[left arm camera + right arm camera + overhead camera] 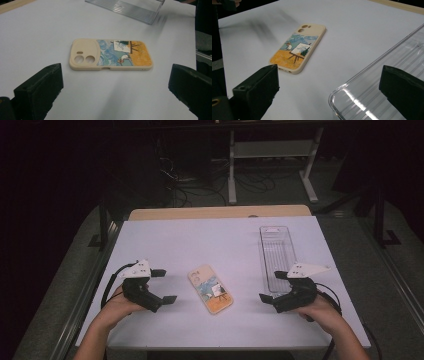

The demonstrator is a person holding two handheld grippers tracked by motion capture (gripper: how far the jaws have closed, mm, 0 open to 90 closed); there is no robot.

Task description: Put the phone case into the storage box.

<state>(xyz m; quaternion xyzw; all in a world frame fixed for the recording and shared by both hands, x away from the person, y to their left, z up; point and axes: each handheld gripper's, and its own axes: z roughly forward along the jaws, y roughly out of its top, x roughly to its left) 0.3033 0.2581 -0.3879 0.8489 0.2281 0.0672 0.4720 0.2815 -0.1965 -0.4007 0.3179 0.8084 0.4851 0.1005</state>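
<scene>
A cream phone case [210, 288] printed with a painting of an easel in a field lies back-up in the middle of the white table [215, 240]. My left gripper [165, 286] rests to its left, jaws wide open and pointed at the phone case [110, 55], nothing between them. On the other side my right gripper [272, 286] stands open and empty too, aimed toward the phone case [297, 47], with one jaw over the near end of a clear plastic tray [384, 85].
The clear ribbed tray [277, 252] lies lengthwise at the right of the table, running away from me. A wooden strip [220, 212] borders the far edge. Beyond it are metal desk legs [232, 167] and cables on the dark floor.
</scene>
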